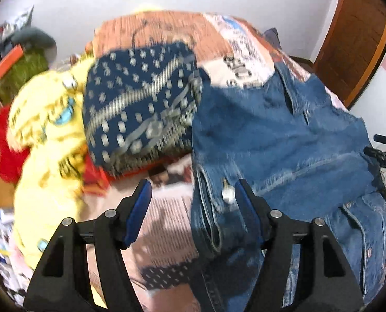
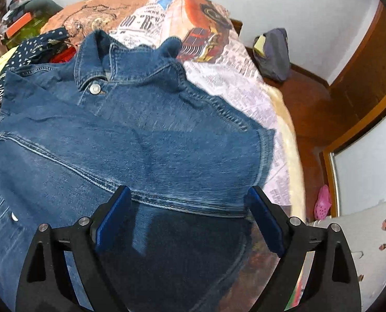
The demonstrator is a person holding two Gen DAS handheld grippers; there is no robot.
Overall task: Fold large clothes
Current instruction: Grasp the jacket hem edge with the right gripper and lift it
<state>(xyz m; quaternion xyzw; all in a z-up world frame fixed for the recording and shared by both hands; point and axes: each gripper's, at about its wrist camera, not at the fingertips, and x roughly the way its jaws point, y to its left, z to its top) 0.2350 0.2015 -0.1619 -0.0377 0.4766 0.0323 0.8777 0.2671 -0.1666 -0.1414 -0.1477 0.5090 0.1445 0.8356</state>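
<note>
A denim jacket (image 2: 130,135) lies spread on the bed (image 2: 244,88), collar toward the far end, its near hem cut off by the frame. The right tongs (image 2: 187,218) stand wide apart above its lower seam, clamping nothing. The left tongs (image 1: 193,208) are also apart, over the jacket's buttoned edge; that view is blurred. Beside the jacket, a navy patterned cloth (image 1: 141,109) tops a yellow garment (image 1: 47,140) and something red (image 1: 0,143), partly hidden.

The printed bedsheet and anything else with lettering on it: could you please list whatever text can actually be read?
Bedsheet, large letters: too warped and cut off to read with confidence.
Bedsheet, small newsprint-style lines: too small to read.
Denim jacket button: no legible marking.
Left wrist view: too blurred to read.
</note>
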